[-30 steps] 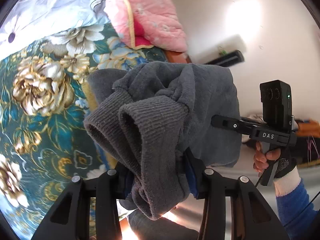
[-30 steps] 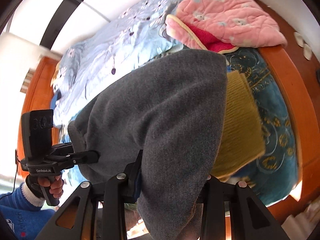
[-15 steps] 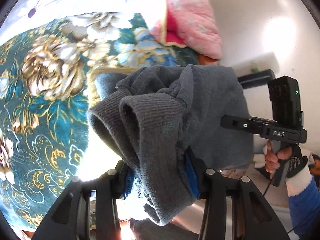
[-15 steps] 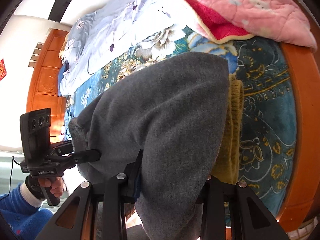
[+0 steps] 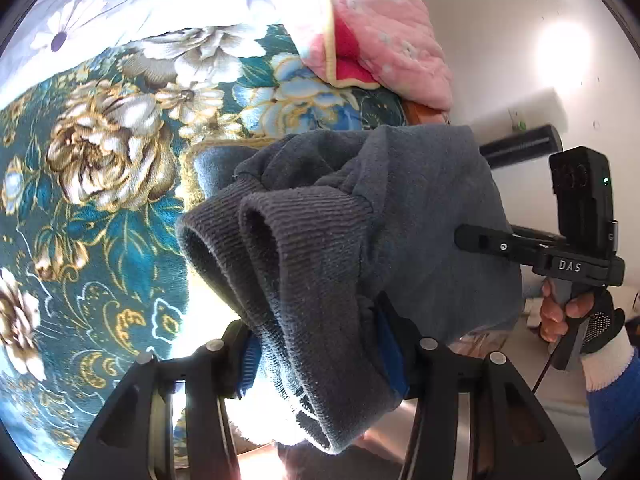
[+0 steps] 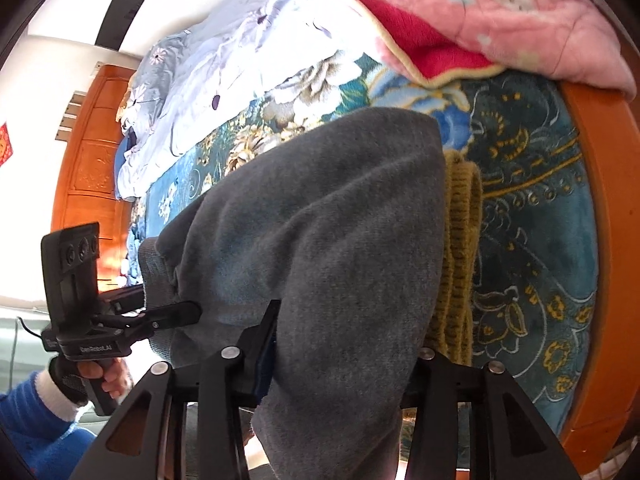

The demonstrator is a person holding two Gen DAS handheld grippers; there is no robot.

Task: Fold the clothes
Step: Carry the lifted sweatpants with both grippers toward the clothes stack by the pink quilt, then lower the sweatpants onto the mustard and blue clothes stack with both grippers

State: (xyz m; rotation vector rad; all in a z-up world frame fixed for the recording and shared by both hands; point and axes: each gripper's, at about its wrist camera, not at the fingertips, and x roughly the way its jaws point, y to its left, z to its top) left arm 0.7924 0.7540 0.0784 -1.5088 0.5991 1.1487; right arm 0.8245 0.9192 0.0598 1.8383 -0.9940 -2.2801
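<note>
A folded grey knit garment (image 5: pixel 360 240) with ribbed cuffs hangs between both grippers above the bed. My left gripper (image 5: pixel 320 344) is shut on its cuffed end; the fabric hides the fingertips. My right gripper (image 6: pixel 340 344) is shut on the other end of the grey garment (image 6: pixel 320 220), which drapes over its fingers. The right gripper (image 5: pixel 500 246) also shows in the left wrist view, and the left gripper (image 6: pixel 176 316) in the right wrist view, each clamped on the cloth. A folded mustard-yellow knit (image 6: pixel 460 260) lies on the bed just beyond the grey garment.
The bed carries a teal floral blanket (image 5: pixel 100 200) and a pale floral duvet (image 6: pixel 248 52). A pink quilted blanket (image 6: pixel 500 12) lies at the far end. An orange wooden bed frame (image 6: pixel 608 240) runs along the right. A wooden headboard (image 6: pixel 88 160) stands at left.
Both grippers have carried the grey garment lower and closer over the bed. The yellow knit now shows edge-on and mostly hidden behind the grey cloth.
</note>
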